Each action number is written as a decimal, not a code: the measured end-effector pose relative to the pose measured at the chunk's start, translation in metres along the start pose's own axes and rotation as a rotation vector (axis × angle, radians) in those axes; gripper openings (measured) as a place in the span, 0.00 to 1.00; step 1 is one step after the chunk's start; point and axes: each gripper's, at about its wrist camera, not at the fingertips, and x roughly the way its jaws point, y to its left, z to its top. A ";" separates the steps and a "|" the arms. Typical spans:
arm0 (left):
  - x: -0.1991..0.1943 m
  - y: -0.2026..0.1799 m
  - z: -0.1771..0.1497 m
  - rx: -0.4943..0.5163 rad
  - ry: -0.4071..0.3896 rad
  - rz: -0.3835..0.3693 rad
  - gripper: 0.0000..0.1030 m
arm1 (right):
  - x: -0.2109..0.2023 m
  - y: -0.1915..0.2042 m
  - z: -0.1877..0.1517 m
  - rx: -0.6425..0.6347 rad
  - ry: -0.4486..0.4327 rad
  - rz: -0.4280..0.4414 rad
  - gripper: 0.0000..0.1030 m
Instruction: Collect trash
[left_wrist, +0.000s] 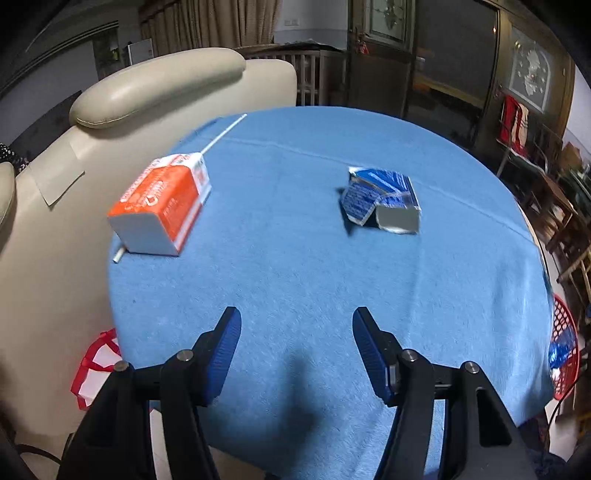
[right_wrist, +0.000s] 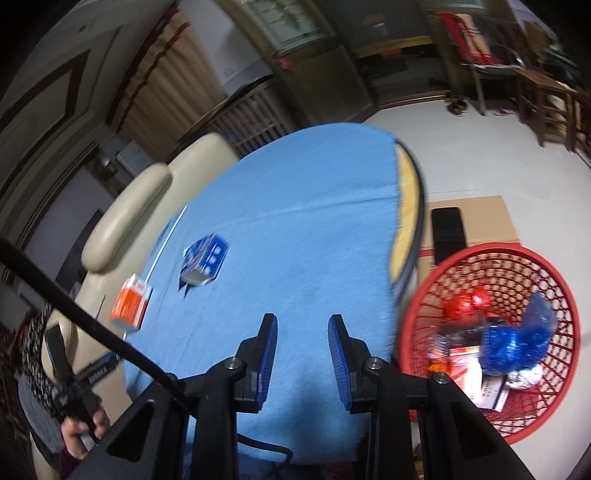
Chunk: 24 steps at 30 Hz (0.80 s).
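An orange and white drink carton (left_wrist: 162, 206) with a white straw (left_wrist: 223, 132) lies on the blue tablecloth (left_wrist: 295, 266) at the far left. A crushed blue carton (left_wrist: 382, 199) lies at the far right of centre. My left gripper (left_wrist: 295, 321) is open and empty, above the cloth's near part. My right gripper (right_wrist: 303, 325) is open and empty over the cloth (right_wrist: 295, 221); the blue carton (right_wrist: 203, 264) and orange carton (right_wrist: 131, 304) lie to its far left. A red mesh basket (right_wrist: 491, 258) holding trash stands on the floor to its right.
A beige sofa (left_wrist: 92, 155) borders the table on the left. A red and white bag (left_wrist: 94, 369) sits by the table's left edge. Cardboard (right_wrist: 476, 218) lies on the floor behind the basket. Wooden chairs (right_wrist: 546, 99) stand at the far right.
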 end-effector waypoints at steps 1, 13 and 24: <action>0.001 0.001 0.005 -0.003 -0.005 -0.006 0.62 | 0.002 0.003 -0.001 -0.011 0.004 -0.001 0.31; 0.051 -0.026 0.077 0.078 -0.001 -0.198 0.64 | 0.020 0.006 -0.006 -0.004 0.060 -0.033 0.31; 0.126 -0.062 0.139 0.068 0.078 -0.302 0.64 | 0.039 -0.001 -0.005 0.012 0.109 -0.056 0.31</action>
